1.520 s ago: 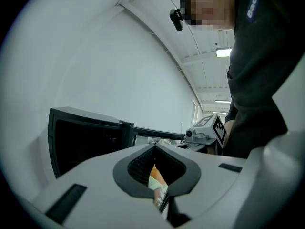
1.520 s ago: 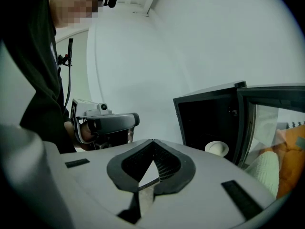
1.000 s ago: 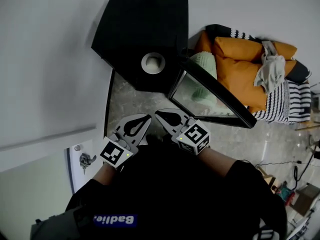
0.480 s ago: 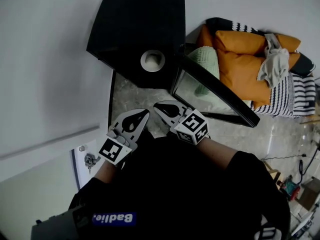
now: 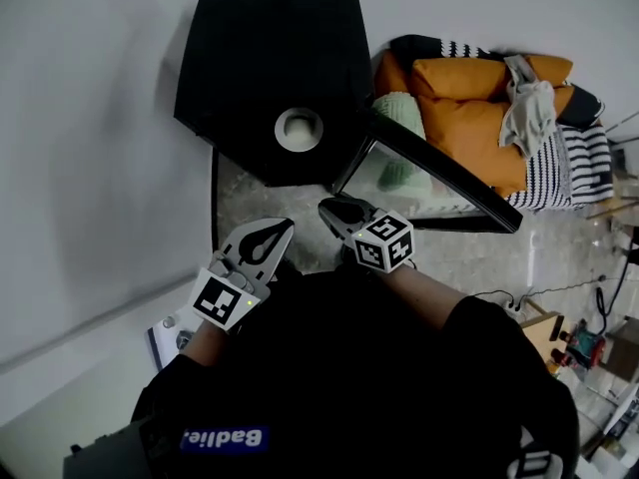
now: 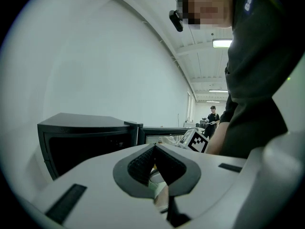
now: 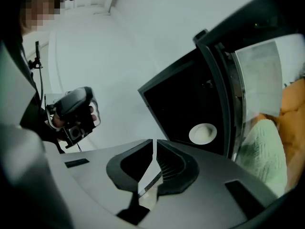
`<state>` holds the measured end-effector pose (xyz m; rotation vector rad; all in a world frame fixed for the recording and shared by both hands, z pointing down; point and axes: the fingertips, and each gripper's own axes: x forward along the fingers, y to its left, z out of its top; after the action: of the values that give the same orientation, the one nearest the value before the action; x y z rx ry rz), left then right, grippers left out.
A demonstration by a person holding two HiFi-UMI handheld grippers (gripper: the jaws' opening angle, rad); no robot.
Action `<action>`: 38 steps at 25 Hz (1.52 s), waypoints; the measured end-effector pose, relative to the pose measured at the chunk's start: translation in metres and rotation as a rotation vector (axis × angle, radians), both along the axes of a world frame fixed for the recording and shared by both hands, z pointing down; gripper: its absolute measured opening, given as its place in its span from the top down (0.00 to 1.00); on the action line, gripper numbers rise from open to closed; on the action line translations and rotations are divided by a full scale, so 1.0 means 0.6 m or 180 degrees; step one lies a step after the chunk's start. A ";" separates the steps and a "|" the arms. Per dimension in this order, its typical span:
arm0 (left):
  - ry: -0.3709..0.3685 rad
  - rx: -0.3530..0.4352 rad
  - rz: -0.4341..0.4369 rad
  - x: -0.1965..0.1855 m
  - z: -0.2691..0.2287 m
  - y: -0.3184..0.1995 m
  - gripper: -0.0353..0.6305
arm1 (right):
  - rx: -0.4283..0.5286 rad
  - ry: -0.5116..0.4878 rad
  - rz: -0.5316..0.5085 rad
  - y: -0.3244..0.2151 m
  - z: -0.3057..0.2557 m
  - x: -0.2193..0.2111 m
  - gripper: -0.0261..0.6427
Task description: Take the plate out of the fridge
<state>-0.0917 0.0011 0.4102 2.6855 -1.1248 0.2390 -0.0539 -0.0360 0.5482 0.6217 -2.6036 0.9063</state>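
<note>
Reaching stage, nothing yet taken. Plate (image 5: pixel 300 128): inside the black fridge (image 5: pixel 270 38), glass door (image 5: pixel 449 190) swung open at its right. Left gripper (image 5: pixel 284 228), right gripper (image 5: pixel 327 208): fingers pressed together, empty, short of the opening. Advice: part the right fingers before entry and meet the plate's rim level. The right gripper view shows the plate in the dark interior. The left gripper view gives only the fridge front.
</note>
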 end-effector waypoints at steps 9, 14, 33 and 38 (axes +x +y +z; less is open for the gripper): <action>-0.0112 0.0064 0.0073 -0.051 -0.014 -0.014 0.94 | -0.0415 0.0173 0.0442 -0.020 0.101 -0.001 0.90; -0.0167 0.0035 0.0151 -0.053 -0.006 -0.016 0.94 | -0.0535 0.0151 0.0527 -0.040 0.137 -0.025 0.87; -0.0449 -0.0209 0.0241 -0.046 0.043 -0.033 0.94 | -0.1016 0.0183 0.1167 -0.121 0.301 -0.085 0.79; -0.0484 -0.0293 0.0233 -0.056 0.062 -0.033 0.94 | -0.1325 -0.0068 0.1532 -0.153 0.330 -0.087 0.76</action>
<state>-0.1252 -0.0188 0.4474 2.6668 -1.0292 0.5027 -0.1061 -0.1277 0.7460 1.1353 -2.2042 1.5478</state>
